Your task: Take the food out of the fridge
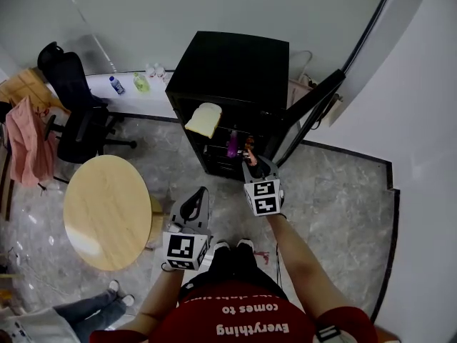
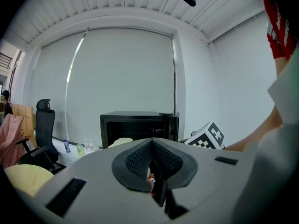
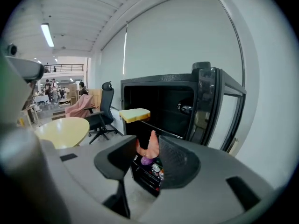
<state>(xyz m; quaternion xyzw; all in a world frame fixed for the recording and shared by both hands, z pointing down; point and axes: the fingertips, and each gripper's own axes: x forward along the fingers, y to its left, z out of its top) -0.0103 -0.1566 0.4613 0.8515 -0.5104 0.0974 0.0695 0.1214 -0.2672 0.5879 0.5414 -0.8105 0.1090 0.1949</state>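
right gripper (image 1: pixel 255 168) pinches a pink-orange food piece (image 3: pixel 150 144) just outside the open fridge (image 1: pixel 230 68), level with its lower shelves. left gripper (image 1: pixel 196 204) farther back from the fridge, jaws pressed together, empty. bread slice (image 1: pixel 205 118) on the fridge's upper shelf.

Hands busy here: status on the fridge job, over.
Left claw shut, empty. Right claw gripping pink food piece. Bread slice on fridge shelf. Door open.
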